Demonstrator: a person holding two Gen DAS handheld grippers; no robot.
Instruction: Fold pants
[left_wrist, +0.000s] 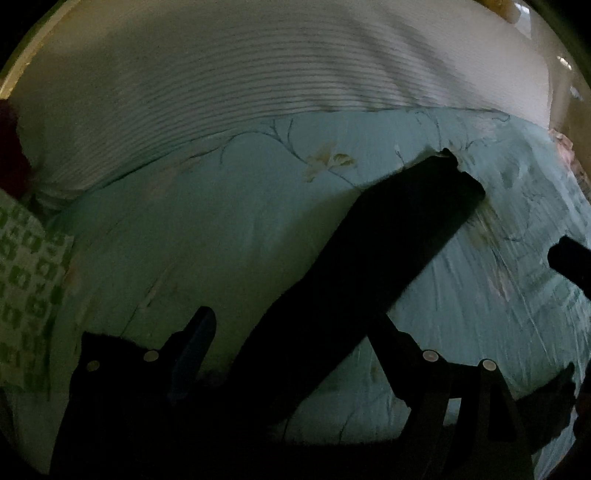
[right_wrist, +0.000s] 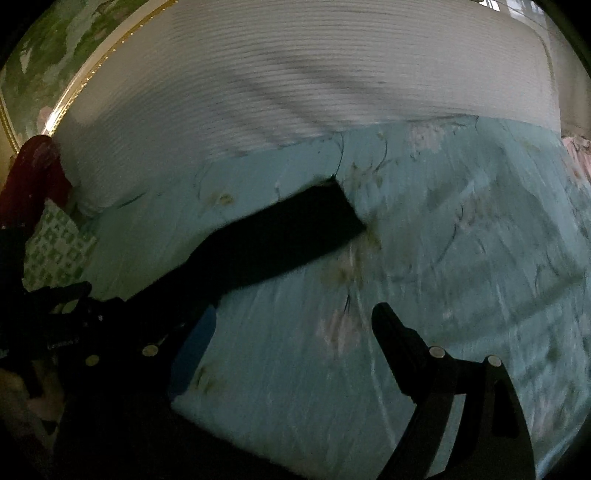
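A teal flowered quilt (right_wrist: 443, 258) covers most of the bed, and a white ribbed blanket (right_wrist: 295, 74) lies across its far end. The black pants (right_wrist: 280, 240) stretch as one long strip over the quilt's middle, their far end short of the blanket's edge. A green-patterned pillow (left_wrist: 26, 288) sits at the left edge. The right gripper (right_wrist: 291, 343) stands wide apart, empty. The left gripper (left_wrist: 295, 343) has its fingers spread with the pants between them; I cannot tell if it grips
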